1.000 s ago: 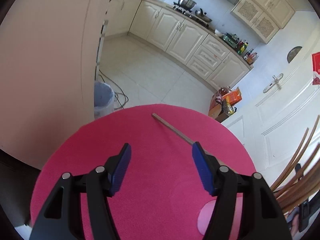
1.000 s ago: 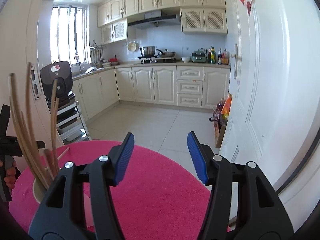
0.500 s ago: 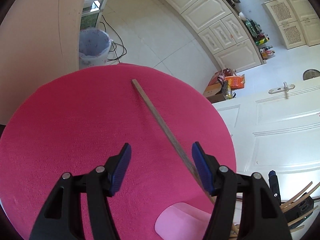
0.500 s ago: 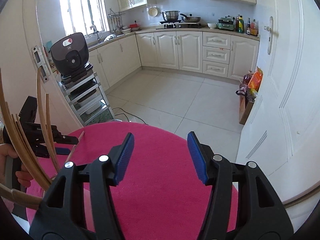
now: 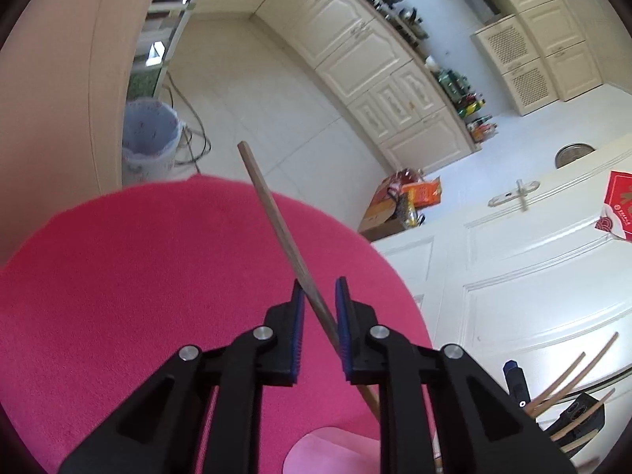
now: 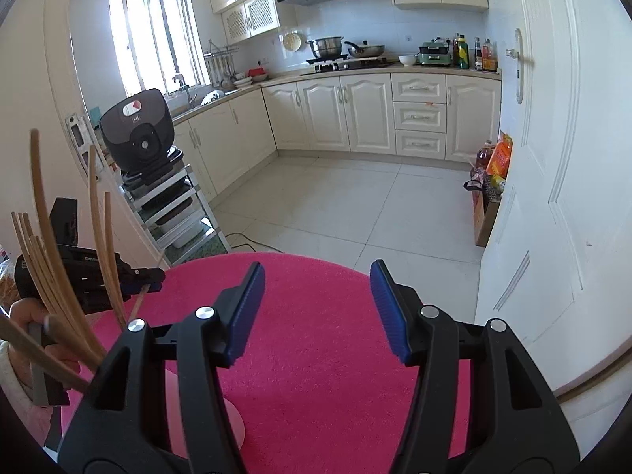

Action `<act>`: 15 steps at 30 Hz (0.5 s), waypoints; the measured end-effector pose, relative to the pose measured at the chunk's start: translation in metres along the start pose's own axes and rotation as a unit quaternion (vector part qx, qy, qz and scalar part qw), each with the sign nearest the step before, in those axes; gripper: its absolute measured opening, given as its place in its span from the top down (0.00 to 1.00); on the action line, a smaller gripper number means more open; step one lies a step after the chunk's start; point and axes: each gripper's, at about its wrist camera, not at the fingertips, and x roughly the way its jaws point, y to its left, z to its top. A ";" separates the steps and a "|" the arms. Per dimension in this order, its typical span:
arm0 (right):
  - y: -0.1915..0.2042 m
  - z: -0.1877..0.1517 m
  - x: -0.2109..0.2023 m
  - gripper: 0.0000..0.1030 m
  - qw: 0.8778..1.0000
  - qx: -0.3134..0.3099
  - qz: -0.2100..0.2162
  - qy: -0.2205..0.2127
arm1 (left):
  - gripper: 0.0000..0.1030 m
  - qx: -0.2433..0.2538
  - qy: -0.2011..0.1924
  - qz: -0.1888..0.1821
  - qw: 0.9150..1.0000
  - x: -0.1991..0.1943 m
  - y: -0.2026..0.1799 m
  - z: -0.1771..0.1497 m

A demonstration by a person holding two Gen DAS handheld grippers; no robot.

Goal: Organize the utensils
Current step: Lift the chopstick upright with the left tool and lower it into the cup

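Note:
My left gripper (image 5: 319, 296) is shut on a long wooden stick (image 5: 276, 221) and holds it tilted above the round pink table (image 5: 118, 276), its far end pointing up and away. In the right wrist view the left gripper (image 6: 150, 276) shows at the left edge, gripping the stick (image 6: 136, 308). Several curved wooden utensils (image 6: 47, 252) stand bunched in a holder at the left, also seen in the left wrist view (image 5: 568, 387). My right gripper (image 6: 316, 308) is open and empty above the table (image 6: 316, 355).
A pale pink round mat (image 5: 328, 450) lies on the table near me. Beyond the table's edge are a lined bin (image 5: 150, 138), a white door (image 6: 553, 197), a metal rack with an appliance (image 6: 142, 138) and kitchen cabinets (image 6: 375, 114).
My left gripper closed on the wooden stick and lifted it off the table. The right gripper stayed open and shifted its view slightly.

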 end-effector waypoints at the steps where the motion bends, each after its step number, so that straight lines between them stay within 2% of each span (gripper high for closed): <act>1: 0.000 -0.002 -0.008 0.47 1.000 0.000 -0.007 -0.014 | 0.87 0.006 -0.022 -0.013 1.000 -0.010 -0.002 0.000; 4: -0.003 -0.005 -0.027 0.47 0.999 0.003 -0.014 -0.050 | 0.88 0.033 -0.092 -0.044 0.994 -0.044 -0.011 -0.005; 7: -0.003 -0.012 -0.046 0.47 0.996 0.007 -0.009 -0.085 | 0.90 0.068 -0.168 -0.073 0.981 -0.079 -0.021 -0.016; 10: 0.002 -0.021 -0.067 0.47 0.993 -0.001 -0.015 -0.120 | 0.91 0.098 -0.234 -0.101 0.962 -0.110 -0.030 -0.031; 11: 0.004 -0.025 -0.075 0.47 0.991 -0.003 -0.016 -0.129 | 0.94 0.103 -0.256 -0.107 0.955 -0.121 -0.033 -0.037; 15: 0.012 -0.039 -0.102 0.47 0.989 0.001 -0.007 -0.148 | 0.94 0.131 -0.331 -0.103 0.929 -0.168 -0.046 -0.068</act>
